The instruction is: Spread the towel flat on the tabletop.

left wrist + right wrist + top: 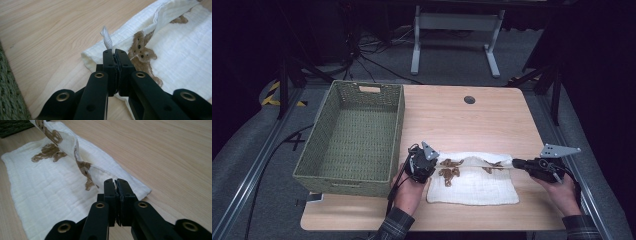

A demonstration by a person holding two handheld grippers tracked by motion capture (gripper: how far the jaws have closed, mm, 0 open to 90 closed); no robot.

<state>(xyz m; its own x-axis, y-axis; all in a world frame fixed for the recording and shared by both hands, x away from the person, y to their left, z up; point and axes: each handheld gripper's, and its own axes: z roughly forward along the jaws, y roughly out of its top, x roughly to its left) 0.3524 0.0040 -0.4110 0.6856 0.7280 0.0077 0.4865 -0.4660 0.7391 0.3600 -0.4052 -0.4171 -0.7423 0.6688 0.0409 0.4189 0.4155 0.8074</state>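
A white cloth printed with brown bears lies on the wooden table near its front edge, its far edge lifted into a taut fold. My left gripper is shut on the cloth's left corner; in the left gripper view a twist of white fabric pokes out above the closed jaws. My right gripper is shut on the right corner, and the right gripper view has the cloth stretching away from its jaws, the raised edge curling over.
A green woven basket stands at the table's left half, its inside bare, right beside my left hand. A round cable hole sits near the far edge. Bare tabletop lies beyond the cloth.
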